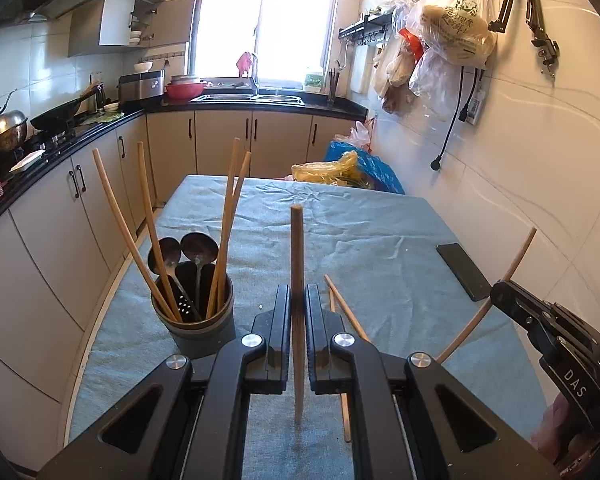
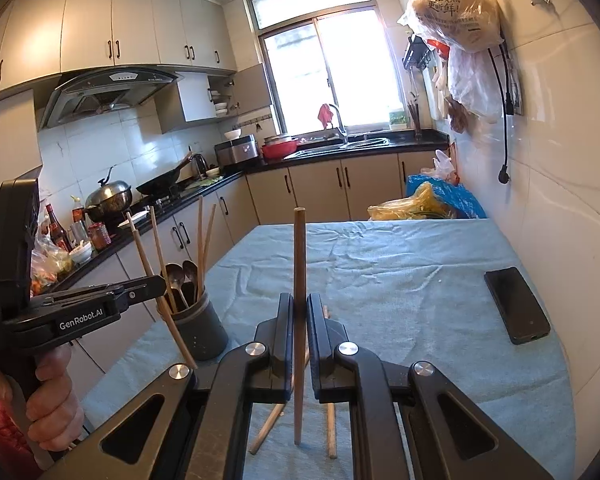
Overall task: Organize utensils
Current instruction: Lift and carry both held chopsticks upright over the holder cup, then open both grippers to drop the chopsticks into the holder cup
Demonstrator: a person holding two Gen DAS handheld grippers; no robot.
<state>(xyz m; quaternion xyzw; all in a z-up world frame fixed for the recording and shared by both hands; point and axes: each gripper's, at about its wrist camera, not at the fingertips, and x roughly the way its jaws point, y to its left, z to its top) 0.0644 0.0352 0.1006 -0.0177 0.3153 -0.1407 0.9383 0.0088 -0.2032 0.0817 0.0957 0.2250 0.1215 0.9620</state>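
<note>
Both grippers are clamping a chopstick each right now. The left gripper (image 1: 299, 300) is squeezing almost fully closed on a wooden chopstick (image 1: 297, 248) that's standing upright between its jaws, top end poking well above the fingertips and bottom end hanging down just over the blue tablecloth (image 1: 380, 240). Same story on the other side: the right gripper (image 2: 299, 312) is pinching its own chopstick (image 2: 299, 256) upright, jaws nearly touching with only the stick between them.

The grey utensil holder (image 1: 204, 332) is sitting on the cloth to the left of the left gripper, near but apart, already holding four chopsticks and a couple of dark spoons (image 1: 196, 246). Two more loose chopsticks (image 2: 266, 428) are lying flat on the cloth under the right gripper's jaws. A black phone (image 2: 516, 304) is resting off to the right near the wall.
</note>
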